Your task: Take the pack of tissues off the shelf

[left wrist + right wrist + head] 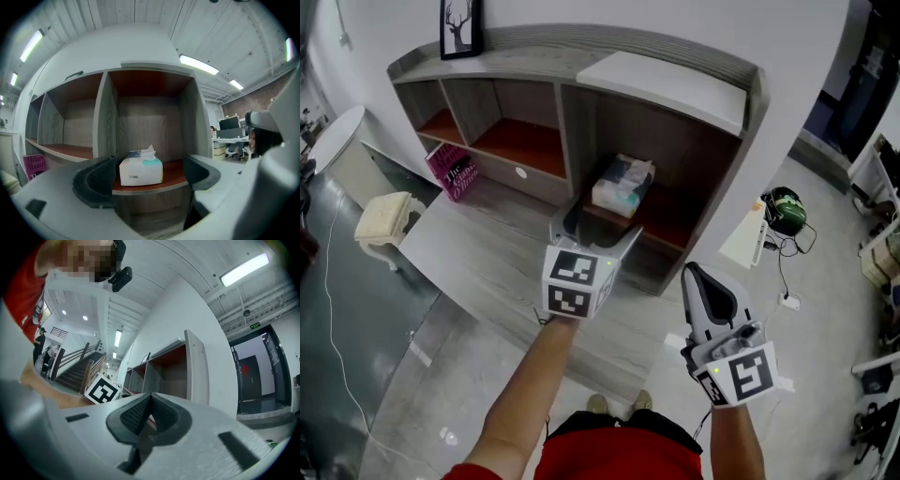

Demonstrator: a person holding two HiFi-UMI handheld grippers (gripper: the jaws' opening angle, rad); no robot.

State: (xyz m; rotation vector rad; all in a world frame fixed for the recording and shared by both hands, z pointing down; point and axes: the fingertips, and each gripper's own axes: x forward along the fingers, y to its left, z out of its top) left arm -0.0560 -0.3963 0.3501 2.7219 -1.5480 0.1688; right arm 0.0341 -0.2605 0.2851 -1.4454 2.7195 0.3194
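Note:
A white pack of tissues (pixel 622 185) with a teal top lies on the red-brown board of the shelf's right lower compartment (pixel 675 217). In the left gripper view the pack of tissues (pixel 140 169) sits a short way ahead, framed by the two dark pads (pixel 96 180). My left gripper (pixel 592 228) hovers in front of that compartment, open wide, with nothing between its fingers. My right gripper (pixel 709 292) hangs lower right, away from the shelf, shut and empty. In the right gripper view its pads (pixel 136 417) meet.
The grey wooden shelf unit (pixel 572 66) has several compartments. A framed picture (pixel 460 26) stands on top at the left. A pink book (pixel 453 172) leans at the lower left. A cream stool (pixel 386 217) is left of the desk surface (pixel 502 267). A helmet (pixel 787 210) lies on the floor at right.

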